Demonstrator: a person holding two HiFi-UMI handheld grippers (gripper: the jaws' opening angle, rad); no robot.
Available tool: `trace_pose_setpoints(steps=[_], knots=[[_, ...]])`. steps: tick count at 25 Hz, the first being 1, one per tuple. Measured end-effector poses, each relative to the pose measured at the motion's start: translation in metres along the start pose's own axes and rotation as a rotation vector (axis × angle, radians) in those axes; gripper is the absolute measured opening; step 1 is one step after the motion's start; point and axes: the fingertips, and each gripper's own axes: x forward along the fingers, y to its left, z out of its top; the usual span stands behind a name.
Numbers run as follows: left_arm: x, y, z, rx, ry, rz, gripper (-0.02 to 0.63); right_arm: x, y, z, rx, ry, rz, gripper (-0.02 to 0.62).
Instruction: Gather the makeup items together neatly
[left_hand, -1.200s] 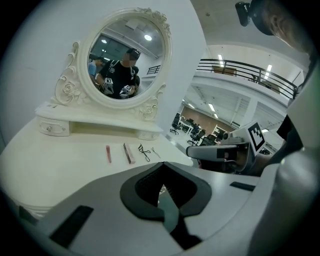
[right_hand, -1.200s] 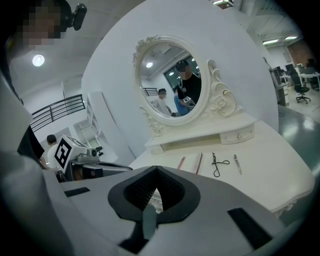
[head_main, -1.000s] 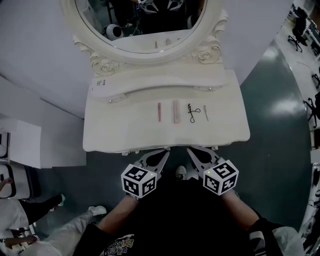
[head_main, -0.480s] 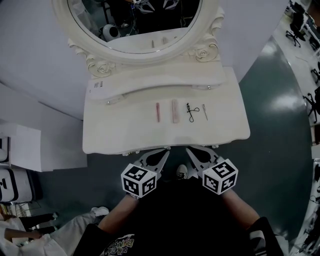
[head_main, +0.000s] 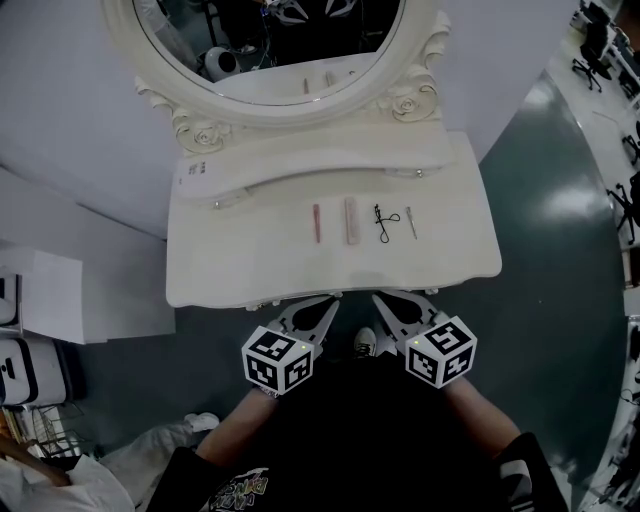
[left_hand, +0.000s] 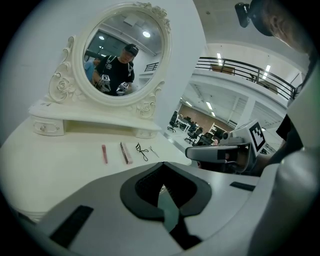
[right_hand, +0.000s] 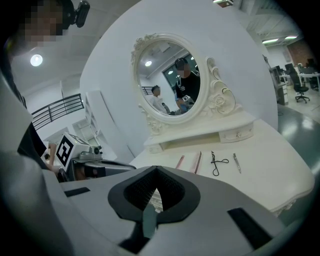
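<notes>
One pencil (head_main: 317, 222), tube (head_main: 351, 221), curler (head_main: 384, 224) and tweezers (head_main: 411, 222) lie at twelve o'clock from the left gripper (head_main: 331, 300) and right gripper (head_main: 380, 300), both empty with jaws together.

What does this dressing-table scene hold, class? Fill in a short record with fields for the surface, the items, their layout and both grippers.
surface: white table below an oval mirror
items, left to right: pink stick, pink tube, lash curler, tweezers
layout: one row mid-table, spaced apart
left gripper: shut, empty, at the table's near edge
right gripper: shut, empty, at the near edge
gathering: not yet done
</notes>
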Motion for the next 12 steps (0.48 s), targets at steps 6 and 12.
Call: trace_pose_setpoints(steps=[6, 12], knots=[[-0.0034, 0.0001, 0.0021, -0.001, -0.007, 0.002, 0.008, -0.0001, 0.0036, 0.0005, -0.006, 0.002, 0.005, 0.029], [-0.0093, -0.0014, 0.0022, -0.007, -0.016, 0.006, 0.008, -0.0014, 0.0092, -0.0005, -0.013, 0.009, 0.012, 0.029]])
